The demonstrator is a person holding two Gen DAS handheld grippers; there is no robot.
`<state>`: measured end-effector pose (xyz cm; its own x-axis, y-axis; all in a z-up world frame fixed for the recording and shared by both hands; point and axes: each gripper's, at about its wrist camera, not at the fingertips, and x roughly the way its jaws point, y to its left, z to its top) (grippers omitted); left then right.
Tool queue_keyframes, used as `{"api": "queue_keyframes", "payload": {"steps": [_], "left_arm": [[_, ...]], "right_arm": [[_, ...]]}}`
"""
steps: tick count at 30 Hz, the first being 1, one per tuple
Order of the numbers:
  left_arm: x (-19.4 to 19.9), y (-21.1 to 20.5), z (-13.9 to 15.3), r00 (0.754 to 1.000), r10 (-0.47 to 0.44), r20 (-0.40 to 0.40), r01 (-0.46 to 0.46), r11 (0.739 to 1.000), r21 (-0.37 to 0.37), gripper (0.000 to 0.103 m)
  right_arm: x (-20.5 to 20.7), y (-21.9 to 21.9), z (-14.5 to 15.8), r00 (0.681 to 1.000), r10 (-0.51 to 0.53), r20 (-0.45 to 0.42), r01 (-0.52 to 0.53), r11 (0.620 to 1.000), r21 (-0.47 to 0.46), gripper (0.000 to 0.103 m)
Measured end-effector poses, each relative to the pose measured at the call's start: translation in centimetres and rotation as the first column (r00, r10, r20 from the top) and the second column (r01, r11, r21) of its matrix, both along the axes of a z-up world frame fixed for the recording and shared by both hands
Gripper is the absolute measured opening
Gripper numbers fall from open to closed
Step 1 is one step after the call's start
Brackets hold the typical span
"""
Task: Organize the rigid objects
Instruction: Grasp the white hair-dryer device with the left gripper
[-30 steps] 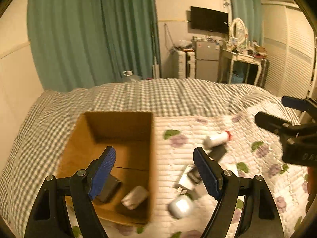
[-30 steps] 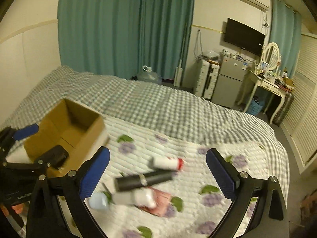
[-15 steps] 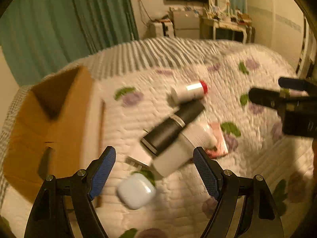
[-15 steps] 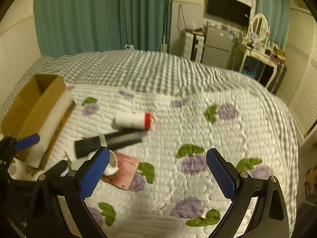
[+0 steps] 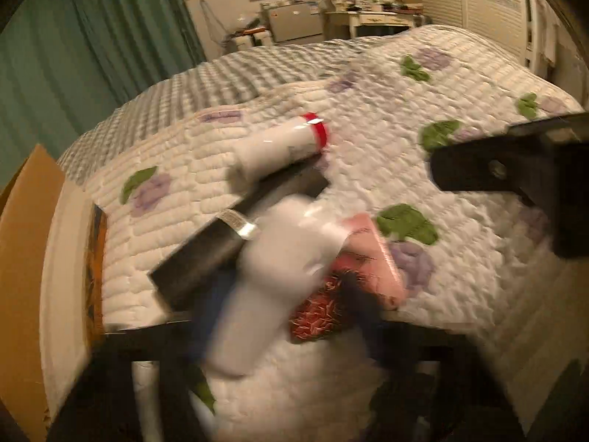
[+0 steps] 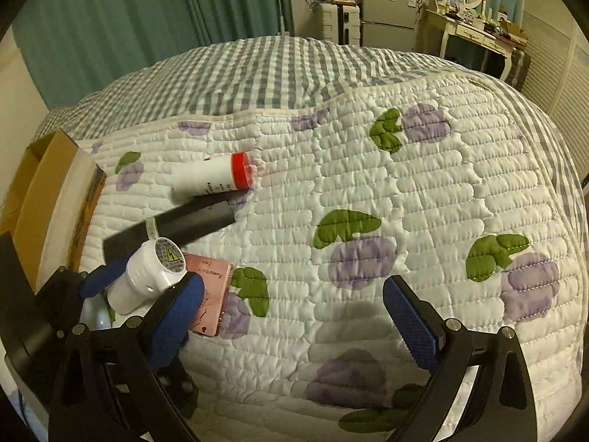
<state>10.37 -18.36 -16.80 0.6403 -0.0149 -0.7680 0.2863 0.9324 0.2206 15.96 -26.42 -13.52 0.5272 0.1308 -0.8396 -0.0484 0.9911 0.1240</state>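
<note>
— What's the left gripper (image 6: 143,276) doing?

— Its jaws have just been closing around the white cylinder (image 6: 151,276), a blue pad on each side; from here they look to be pressing on it.

— And the right gripper (image 6: 294,313)?

— Spread wide over bare quilt (image 6: 368,191), holding nothing.

— What's the cylinder like?

— Glossy white, with a yellow warning sticker on its end. It lies beside the black tube (image 6: 176,224) and over the pink case (image 6: 211,294), near the cardboard box (image 6: 36,191).
</note>
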Motion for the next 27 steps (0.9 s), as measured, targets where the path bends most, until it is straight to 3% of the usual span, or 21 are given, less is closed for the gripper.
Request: {"api": "queue_keyframes", "payload": {"steps": [2, 6, 10, 16, 23, 27], "left_arm": [[0.2, 1.0, 0.6, 0.999, 0.002, -0.032, -0.004, 0.999, -0.044, 0.045], [-1.1, 2.9, 3.1, 0.999, 0.038, -0.017, -0.039, 0.995, -0.094, 0.042], [-2.2, 4.3, 5.3, 0.995, 0.103, -0.018, -0.104, 0.99, -0.091, 0.042], [-1.2, 7.0, 4.4, 0.975, 0.213, -0.069, -0.219, 0.97, -0.108, 0.041], [-0.6, 8.2, 4.6, 0.97, 0.225, -0.087, -0.235, 0.962, -0.138, 0.041], [-0.3, 8.1, 4.6, 0.972, 0.22, -0.084, -0.23, 0.964, -0.136, 0.041]], "right_arm": [[0.0, 0.2, -0.1, 1.0, 0.002, 0.0, -0.002, 1.0, -0.006, 0.098], [-0.1, 0.6, 0.0, 1.0, 0.016, 0.011, -0.016, 1.0, -0.019, 0.098], [-0.2, 2.7, -0.1, 0.994, 0.106, 0.013, -0.105, 0.993, -0.054, 0.098], [0.2, 6.2, -2.0, 0.966, 0.254, -0.058, -0.258, 0.963, -0.074, 0.098], [0.8, 8.8, -4.6, 0.911, 0.39, -0.137, -0.396, 0.918, -0.024, 0.097], [0.9, 10.3, -5.6, 0.888, 0.43, -0.163, -0.444, 0.893, -0.066, 0.097]]}}
